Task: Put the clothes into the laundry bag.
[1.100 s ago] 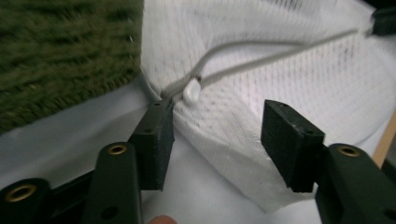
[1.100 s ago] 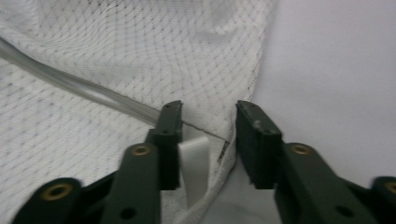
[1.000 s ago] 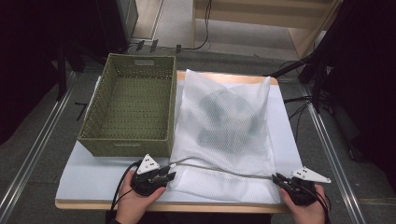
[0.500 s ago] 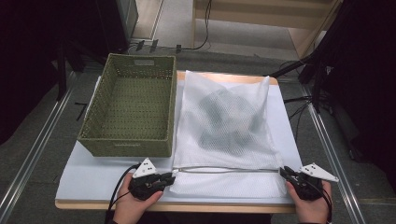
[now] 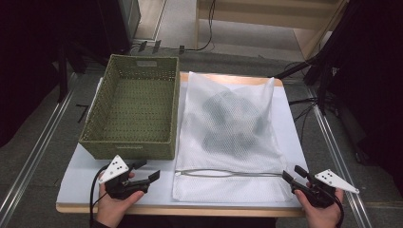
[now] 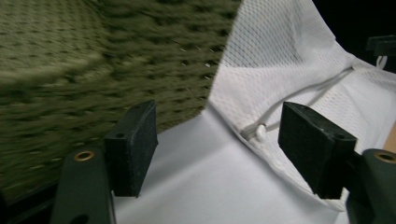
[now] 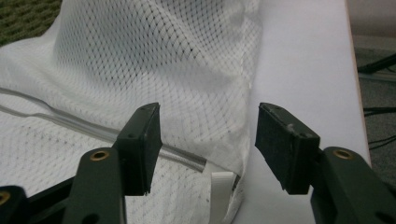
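Both grippers have backed off the white mesh zip-up laundry bag (image 5: 228,137) at frame centre. The left gripper (image 5: 151,176) and right gripper (image 5: 291,176) gape empty. Pinch the zip's pull (image 6: 259,133) with one and pin the far corner. Dark clothing shows inside; the green woven basket (image 5: 130,111) stands empty.

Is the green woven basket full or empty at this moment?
Empty: the high view shows the basket's bare woven floor, with nothing lying inside.
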`<act>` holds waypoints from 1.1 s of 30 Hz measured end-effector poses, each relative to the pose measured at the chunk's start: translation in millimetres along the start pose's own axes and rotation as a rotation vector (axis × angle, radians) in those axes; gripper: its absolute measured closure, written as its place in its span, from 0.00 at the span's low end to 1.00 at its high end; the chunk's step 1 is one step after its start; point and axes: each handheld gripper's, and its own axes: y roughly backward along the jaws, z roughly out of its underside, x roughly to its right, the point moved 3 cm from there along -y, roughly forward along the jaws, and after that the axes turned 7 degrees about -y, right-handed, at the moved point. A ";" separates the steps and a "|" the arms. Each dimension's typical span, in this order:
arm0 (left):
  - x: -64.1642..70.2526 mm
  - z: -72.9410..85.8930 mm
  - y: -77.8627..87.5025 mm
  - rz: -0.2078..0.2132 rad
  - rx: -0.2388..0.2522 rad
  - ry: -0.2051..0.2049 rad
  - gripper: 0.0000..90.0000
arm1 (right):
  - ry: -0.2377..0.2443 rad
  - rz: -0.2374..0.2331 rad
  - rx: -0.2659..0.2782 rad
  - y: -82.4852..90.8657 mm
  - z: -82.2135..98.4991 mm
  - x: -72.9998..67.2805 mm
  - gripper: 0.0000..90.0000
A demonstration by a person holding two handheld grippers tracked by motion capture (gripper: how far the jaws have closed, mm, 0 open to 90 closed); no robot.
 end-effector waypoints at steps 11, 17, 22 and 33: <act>-27.0 -3.5 35.5 -0.020 0.072 -0.014 0.07 | 0.004 -0.012 0.019 8.5 -6.2 0.6 0.28; -41.8 2.3 51.0 -0.023 0.087 -0.030 0.01 | -0.011 -0.026 0.023 9.6 -6.1 4.5 0.18; -52.4 7.9 57.1 -0.055 0.078 -0.015 0.01 | -0.017 -0.035 0.031 12.6 -5.2 7.0 0.14; -55.2 12.1 61.5 -0.043 0.070 -0.033 0.01 | -0.049 -0.043 0.044 18.8 -2.2 16.2 0.11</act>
